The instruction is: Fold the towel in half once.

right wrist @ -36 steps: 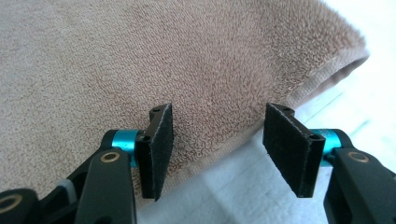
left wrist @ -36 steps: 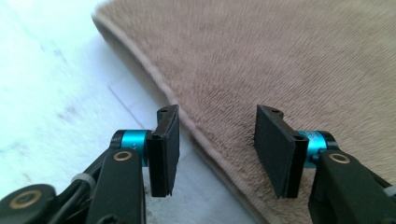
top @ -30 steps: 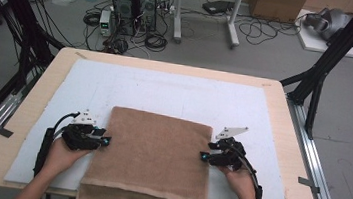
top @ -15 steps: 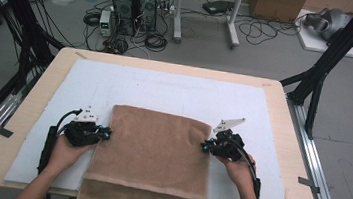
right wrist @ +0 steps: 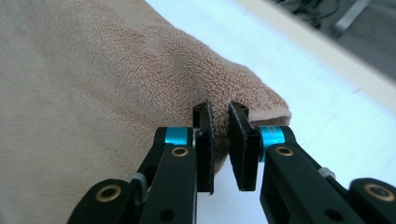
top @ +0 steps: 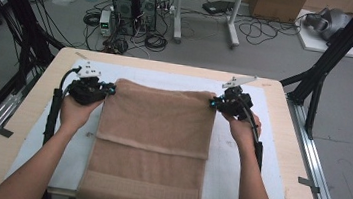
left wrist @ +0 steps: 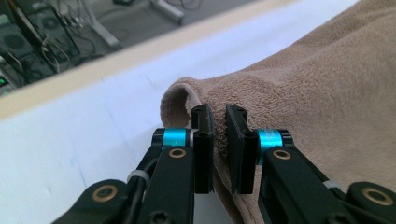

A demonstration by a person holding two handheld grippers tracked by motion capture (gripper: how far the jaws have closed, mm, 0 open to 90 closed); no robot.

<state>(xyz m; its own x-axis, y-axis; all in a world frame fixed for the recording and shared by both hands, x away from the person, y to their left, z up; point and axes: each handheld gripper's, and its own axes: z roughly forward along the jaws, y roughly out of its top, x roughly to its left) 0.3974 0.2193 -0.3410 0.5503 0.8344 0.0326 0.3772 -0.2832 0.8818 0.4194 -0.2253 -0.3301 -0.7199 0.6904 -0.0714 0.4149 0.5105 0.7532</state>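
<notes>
My left gripper [top: 109, 90] and right gripper [top: 212, 103] each pinch a far corner of the towel [top: 152, 142], so I should probably lift both evenly.

A light wooden desk [top: 286, 157] is covered over most of its top by a white mat [top: 226, 175], with metal rails run along its left and right edges. Black frame struts [top: 329, 61] are set at both far corners. Beyond the far edge a grey floor [top: 270, 55] is seen, strewn with black cables [top: 258, 31]. Two dark computer towers [top: 135, 4] are stood there, beside the white legs of another table [top: 231, 20]. Cardboard boxes [top: 271, 2] are placed farther back
</notes>
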